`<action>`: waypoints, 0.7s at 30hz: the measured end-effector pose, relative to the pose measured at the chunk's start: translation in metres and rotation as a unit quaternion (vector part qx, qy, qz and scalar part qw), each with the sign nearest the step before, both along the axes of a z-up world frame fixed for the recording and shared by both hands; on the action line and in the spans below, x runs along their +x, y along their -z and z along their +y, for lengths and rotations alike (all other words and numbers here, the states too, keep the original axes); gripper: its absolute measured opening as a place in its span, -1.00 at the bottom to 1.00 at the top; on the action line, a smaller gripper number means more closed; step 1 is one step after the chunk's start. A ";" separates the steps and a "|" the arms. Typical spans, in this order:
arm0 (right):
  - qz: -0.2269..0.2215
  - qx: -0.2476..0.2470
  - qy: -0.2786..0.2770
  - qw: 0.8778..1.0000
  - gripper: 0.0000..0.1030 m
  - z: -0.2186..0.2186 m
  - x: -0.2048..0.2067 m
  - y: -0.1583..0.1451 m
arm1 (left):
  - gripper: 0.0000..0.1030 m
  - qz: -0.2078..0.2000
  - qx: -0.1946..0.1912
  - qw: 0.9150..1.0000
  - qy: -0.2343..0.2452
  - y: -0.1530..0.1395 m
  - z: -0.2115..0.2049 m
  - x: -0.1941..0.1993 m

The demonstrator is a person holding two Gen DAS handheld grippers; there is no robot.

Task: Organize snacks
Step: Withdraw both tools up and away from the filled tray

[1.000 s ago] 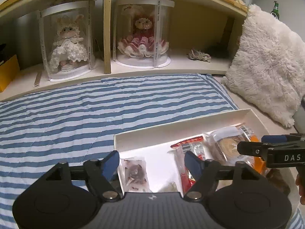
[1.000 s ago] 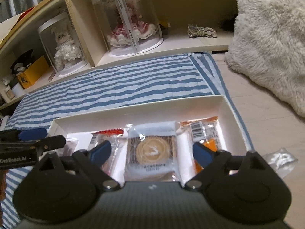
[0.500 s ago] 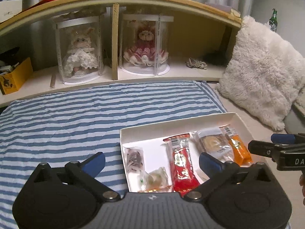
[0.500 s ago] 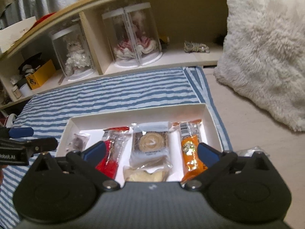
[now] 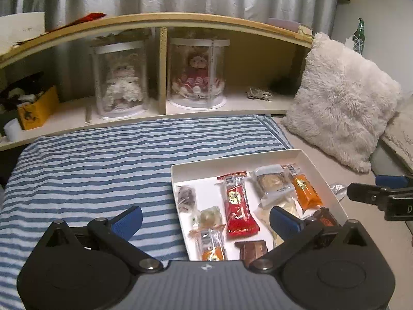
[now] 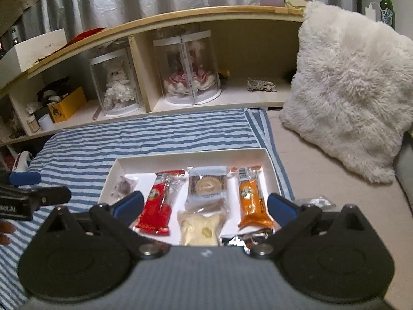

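Both tools have drawn back, spread empty; one white box (image 5: 304, 155); nine snacks (image 5: 238, 208)

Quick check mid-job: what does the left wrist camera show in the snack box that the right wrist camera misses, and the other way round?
Only the left wrist view shows the box's near left corner: a small orange packet, a brown packet and a pale green sweet.

Only the right wrist view shows the whole cream-coloured pastry and the crinkled clear wrapper outside the box.

Both show the white box, red packet, swirl cake and long orange packet, with each claw open and empty.
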State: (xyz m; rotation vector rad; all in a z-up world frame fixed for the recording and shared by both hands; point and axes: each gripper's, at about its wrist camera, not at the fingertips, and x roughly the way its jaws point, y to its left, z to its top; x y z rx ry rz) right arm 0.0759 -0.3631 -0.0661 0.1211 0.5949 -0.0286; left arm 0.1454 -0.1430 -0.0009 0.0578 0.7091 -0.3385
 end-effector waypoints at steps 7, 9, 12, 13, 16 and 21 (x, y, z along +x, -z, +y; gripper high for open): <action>-0.006 0.002 0.011 1.000 0.99 0.008 -0.035 -0.011 | 1.00 -0.006 -0.007 1.000 -0.005 -0.011 0.013 -0.035; -0.010 0.003 0.010 1.000 0.99 0.012 -0.047 -0.015 | 1.00 -0.007 -0.001 1.000 -0.009 -0.014 0.016 -0.045; -0.018 0.000 0.008 1.000 0.99 0.014 -0.062 -0.018 | 1.00 -0.010 0.000 1.000 -0.022 -0.017 0.022 -0.059; -0.020 -0.002 0.007 1.000 0.99 0.016 -0.067 -0.019 | 1.00 -0.009 0.000 1.000 -0.026 -0.018 0.023 -0.062; -0.030 -0.008 0.004 1.000 0.99 0.019 -0.084 -0.021 | 1.00 -0.013 0.000 0.999 -0.038 -0.020 0.028 -0.076; -0.043 -0.017 0.000 0.999 0.99 0.027 -0.108 -0.021 | 1.00 -0.034 0.009 0.999 -0.038 -0.022 0.031 -0.101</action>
